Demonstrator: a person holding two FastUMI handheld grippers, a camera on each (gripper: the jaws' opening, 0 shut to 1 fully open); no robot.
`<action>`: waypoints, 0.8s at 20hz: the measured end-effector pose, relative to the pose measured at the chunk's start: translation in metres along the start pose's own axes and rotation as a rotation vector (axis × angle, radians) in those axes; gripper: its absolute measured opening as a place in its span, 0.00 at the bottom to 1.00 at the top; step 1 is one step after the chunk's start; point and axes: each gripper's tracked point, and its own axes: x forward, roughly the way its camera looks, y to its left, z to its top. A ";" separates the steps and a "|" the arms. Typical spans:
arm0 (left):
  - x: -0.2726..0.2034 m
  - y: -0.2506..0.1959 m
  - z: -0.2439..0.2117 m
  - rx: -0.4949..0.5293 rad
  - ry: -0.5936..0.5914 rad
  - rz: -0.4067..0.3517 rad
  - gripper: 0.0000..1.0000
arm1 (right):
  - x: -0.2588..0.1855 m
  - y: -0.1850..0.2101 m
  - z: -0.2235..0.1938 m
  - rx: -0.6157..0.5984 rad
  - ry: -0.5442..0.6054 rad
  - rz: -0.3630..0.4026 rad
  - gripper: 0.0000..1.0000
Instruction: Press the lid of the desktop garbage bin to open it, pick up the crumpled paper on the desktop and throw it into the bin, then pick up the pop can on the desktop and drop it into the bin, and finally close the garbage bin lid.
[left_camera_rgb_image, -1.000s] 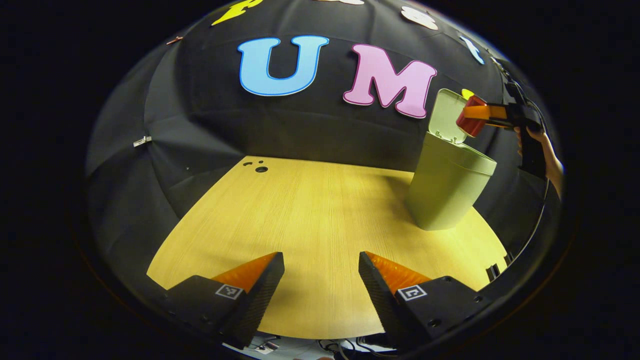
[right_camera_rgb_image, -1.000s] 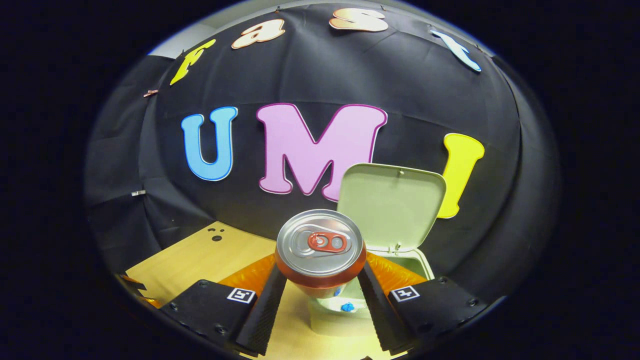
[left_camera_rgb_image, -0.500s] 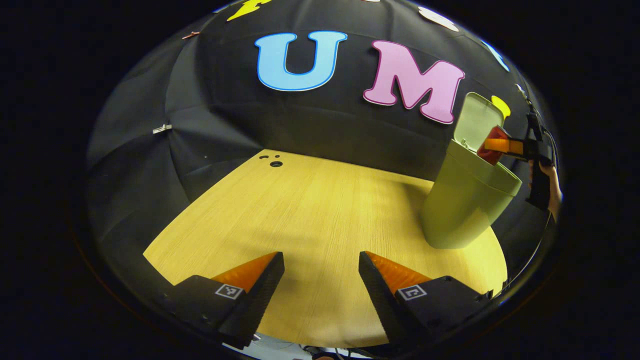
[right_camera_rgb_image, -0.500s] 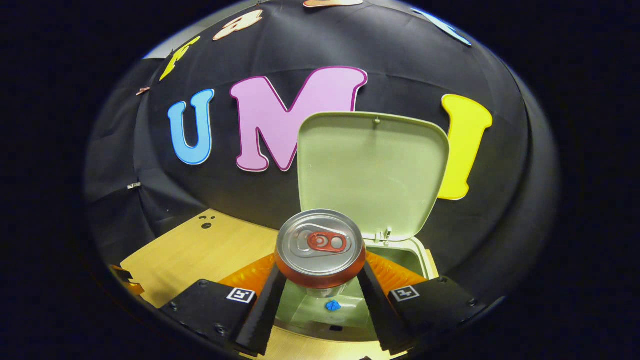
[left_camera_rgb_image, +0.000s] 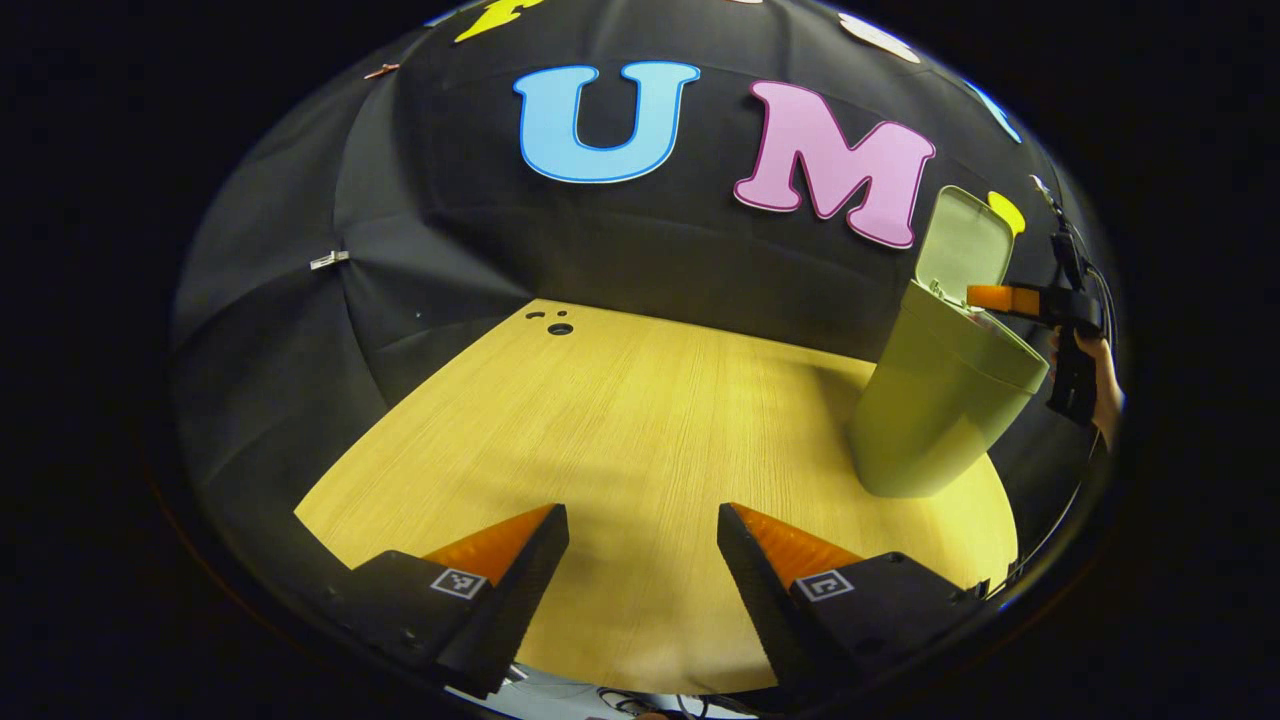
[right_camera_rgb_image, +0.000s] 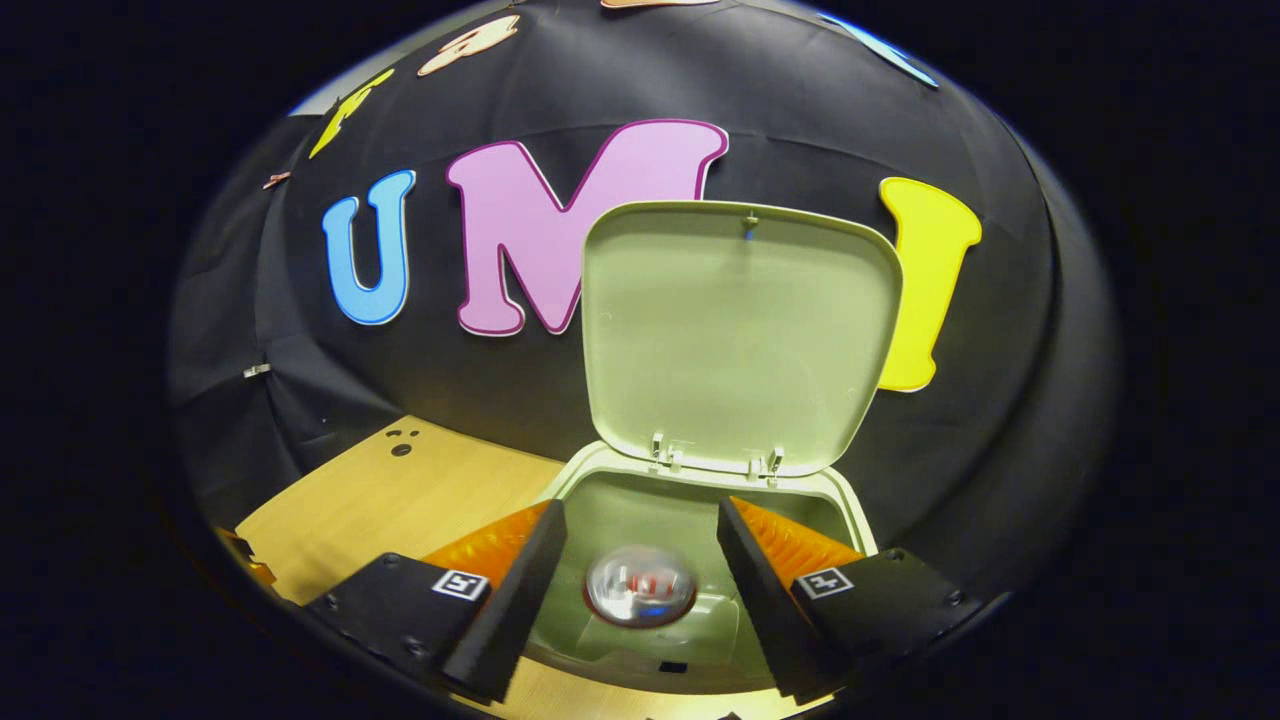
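Apparently blurred pop can (right_camera_rgb_image: 640, 585) inside bin (right_camera_rgb_image: 600, 480)

Wide open tabletop (left_camera_rgb_image: 620, 430) ahead of the left gripper (left_camera_rgb_image: 643, 570), jaws apart, bare wood all the way to the back cloth. One obstacle on that side: the bin (left_camera_rgb_image: 935, 410) at the far right edge, lid (left_camera_rgb_image: 962, 245) standing upright behind its mouth. Right gripper (right_camera_rgb_image: 640, 580) sits directly over that mouth, jaws spread, free air between them. Straight down, the can (right_camera_rgb_image: 640, 585) lies inside the bin (right_camera_rgb_image: 700, 510), blurred. The raised lid (right_camera_rgb_image: 740, 340) walls off the way forward; leftward, open table (right_camera_rgb_image: 400, 500).
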 end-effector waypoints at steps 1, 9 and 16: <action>0.000 0.001 0.001 0.000 -0.003 -0.004 0.96 | -0.003 -0.001 0.004 0.003 -0.007 -0.008 0.99; -0.007 0.010 -0.006 -0.014 0.005 -0.034 0.96 | -0.035 -0.006 0.075 -0.007 -0.105 -0.048 0.98; -0.013 0.020 -0.015 -0.024 0.005 -0.028 0.96 | -0.037 -0.021 0.148 0.032 -0.176 -0.080 0.98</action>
